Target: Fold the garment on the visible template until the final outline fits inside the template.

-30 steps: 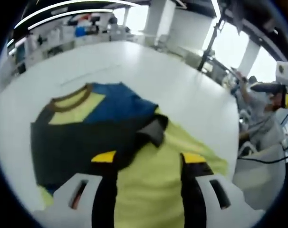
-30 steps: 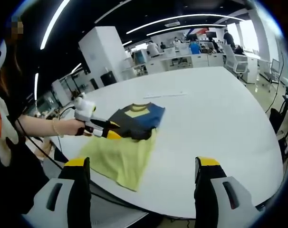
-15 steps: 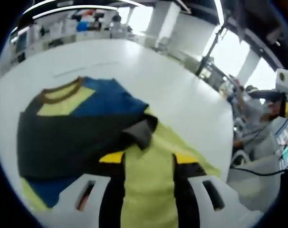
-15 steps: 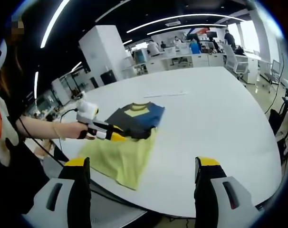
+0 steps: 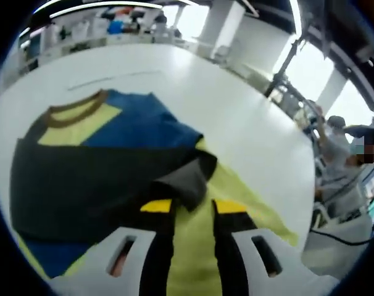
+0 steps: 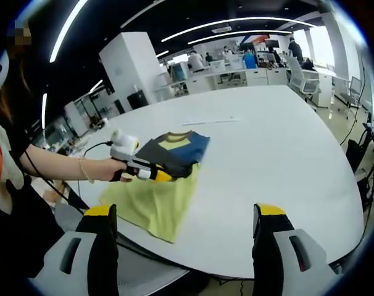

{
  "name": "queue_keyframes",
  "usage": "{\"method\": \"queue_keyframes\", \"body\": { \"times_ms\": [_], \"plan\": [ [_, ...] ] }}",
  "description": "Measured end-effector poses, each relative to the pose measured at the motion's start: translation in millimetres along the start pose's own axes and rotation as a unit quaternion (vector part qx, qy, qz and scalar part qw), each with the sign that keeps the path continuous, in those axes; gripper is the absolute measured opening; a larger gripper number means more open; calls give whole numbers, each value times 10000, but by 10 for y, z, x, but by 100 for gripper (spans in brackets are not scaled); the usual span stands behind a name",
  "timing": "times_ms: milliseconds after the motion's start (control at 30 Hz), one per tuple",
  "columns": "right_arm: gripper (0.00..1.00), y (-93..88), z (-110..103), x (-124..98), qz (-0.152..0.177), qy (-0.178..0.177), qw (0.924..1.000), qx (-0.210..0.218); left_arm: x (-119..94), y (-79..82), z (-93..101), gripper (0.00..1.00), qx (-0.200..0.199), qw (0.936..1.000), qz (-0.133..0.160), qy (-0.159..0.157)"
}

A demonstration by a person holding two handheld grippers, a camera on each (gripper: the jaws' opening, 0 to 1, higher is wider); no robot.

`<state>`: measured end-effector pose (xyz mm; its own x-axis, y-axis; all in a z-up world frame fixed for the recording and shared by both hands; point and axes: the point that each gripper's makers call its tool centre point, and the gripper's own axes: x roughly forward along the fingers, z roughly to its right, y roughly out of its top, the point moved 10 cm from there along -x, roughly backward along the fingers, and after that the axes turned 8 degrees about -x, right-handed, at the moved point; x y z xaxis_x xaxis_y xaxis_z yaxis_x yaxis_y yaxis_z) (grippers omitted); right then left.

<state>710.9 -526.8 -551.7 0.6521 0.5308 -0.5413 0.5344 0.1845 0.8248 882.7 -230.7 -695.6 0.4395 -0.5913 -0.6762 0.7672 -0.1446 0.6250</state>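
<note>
Lying collar-away, garment (image 5: 107,154) (lengthwise along view)

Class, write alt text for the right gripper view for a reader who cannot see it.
A person's hand holds the left gripper at a partly folded yellow, blue and dark grey T-shirt on a round white table. The right gripper, fingers apart and empty, hangs back off the table's edge.

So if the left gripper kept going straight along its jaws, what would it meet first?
The left gripper already has the dark grey folded edge of the garment at its jaw tips. Straight on it would push into that fold; whether it touches yet is unclear.
</note>
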Motion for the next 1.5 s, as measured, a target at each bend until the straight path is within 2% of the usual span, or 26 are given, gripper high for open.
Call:
{"method": "queue_keyframes", "body": {
  "times_ms": [300, 567, 767, 1033, 1133, 1233, 1300, 1333, 1367, 1400, 1433, 1500],
  "plan": [
    [91, -8, 4, -8, -6, -21, 10000, 9, 31, 13, -11, 1, -65, 9999, 25, 115],
    [91, -4, 4, -2, -5, -12, 10000, 0, 15, -1, 31, 0, -234, 9997, 51, 70],
    [91, -1, 6, -2, 14, -10, 10000, -1, -9, -98, 167, 0, -265, 9996, 84, -5],
    [91, -17, 0, -27, 1, -10, 10000, -3, 15, -181, 212, 0, -924, 9955, 119, -154],
    [91, -26, -2, -40, -4, -20, 10000, 5, 18, -179, 231, 0, -1563, 9865, 239, -435],
    [91, -29, 2, -49, -1, -33, 10000, 8, 4, -159, 224, 0, -2408, 9663, 559, -725],
    [91, -26, 0, -51, 10, -35, 10000, 13, -1, -153, 208, 0, -3011, 9460, 769, -927],
    [91, -25, -1, -51, 12, -34, 10000, 14, -4, -153, 214, 0, -3121, 9410, 827, -1013],
    [91, -27, -1, -49, 8, -30, 10000, 12, -6, -173, 203, 0, -3117, 9417, 772, -1004],
    [91, -29, -2, -48, 3, -26, 10000, 6, -4, -182, 201, 0, -2988, 9468, 734, -940],
    [91, -31, -3, -46, -3, -20, 10000, 5, -6, -223, 197, 0, -2623, 9605, 562, -737],
    [91, -31, -9, -42, -6, -12, 10000, 7, 0, -270, 205, 0, -2313, 9697, 418, -660]
  ]
}}
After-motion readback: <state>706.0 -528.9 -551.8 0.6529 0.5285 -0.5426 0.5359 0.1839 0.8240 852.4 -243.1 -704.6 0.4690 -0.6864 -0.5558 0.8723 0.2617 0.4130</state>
